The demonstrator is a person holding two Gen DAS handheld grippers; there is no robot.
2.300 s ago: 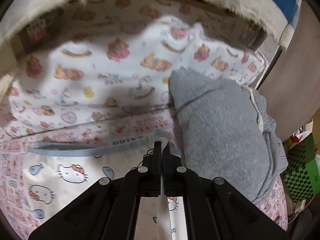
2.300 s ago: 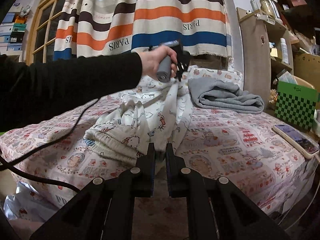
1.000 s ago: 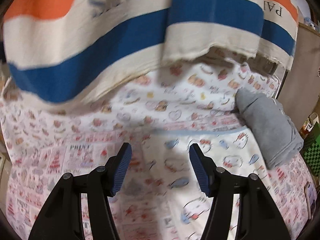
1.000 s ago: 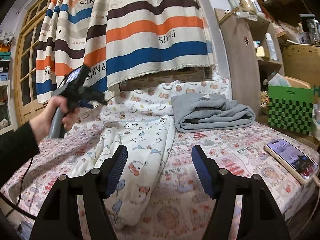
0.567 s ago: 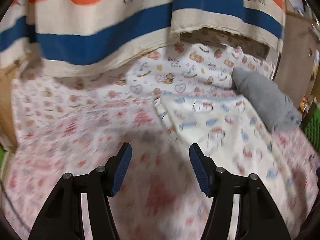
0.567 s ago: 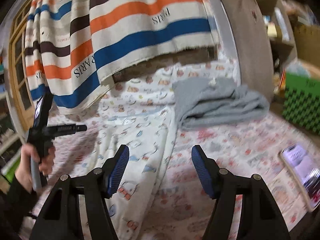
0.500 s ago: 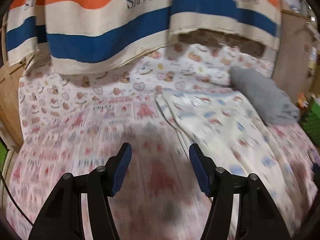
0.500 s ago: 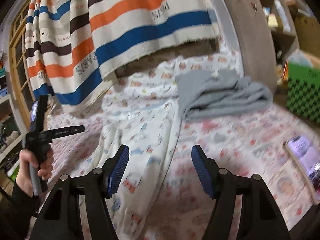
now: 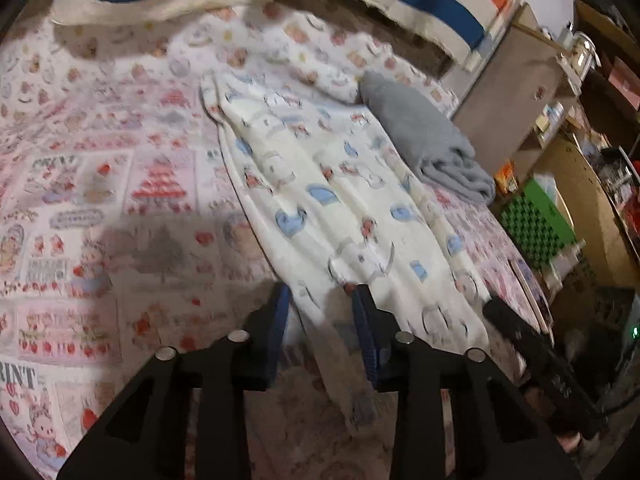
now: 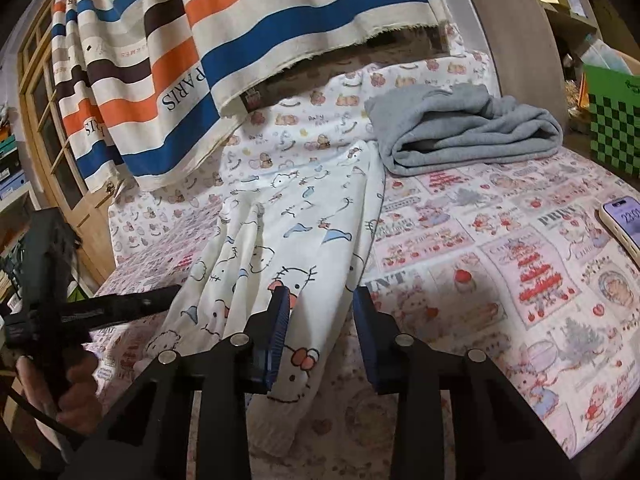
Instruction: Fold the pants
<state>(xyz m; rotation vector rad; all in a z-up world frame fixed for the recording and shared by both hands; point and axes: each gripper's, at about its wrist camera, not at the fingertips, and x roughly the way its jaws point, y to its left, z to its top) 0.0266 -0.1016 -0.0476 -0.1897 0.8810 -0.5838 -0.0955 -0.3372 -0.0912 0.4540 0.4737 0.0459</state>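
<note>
One pair of white cartoon-print pants (image 9: 340, 208) lies stretched along the bed (image 9: 100, 184), its waist end toward 12 o'clock near the pillow and its cuffs hanging over the bed's near edge at 6 o'clock. Two grippers are in play. The left gripper (image 9: 322, 312) sits at the 6 o'clock end of the pants, its jaws having just been closing; a fold of the white cloth lies between the two blue pads, but a gap shows on either side and the pads do not press it, so the jaws stand partly open. The right gripper (image 10: 318, 310) is likewise at the cuff end, its jaws having just been closing as well, with the printed leg lying between the pads and the right-hand pad clear of the cloth, so these jaws are also partly open and grip nothing. In the right wrist view, one hand (image 10: 60, 392) holds the left gripper's handle at 8 o'clock. One folded grey garment (image 10: 464, 128) rests at 1 o'clock, just beside the pants' upper end. One phone (image 10: 624, 224) lies on the bedspread at 3 o'clock, well apart from the pants. One striped curtain (image 10: 248, 40) hangs across 11 to 12 o'clock, and one green checkered box (image 10: 616, 128) stands at 2 o'clock beyond the bed.
</note>
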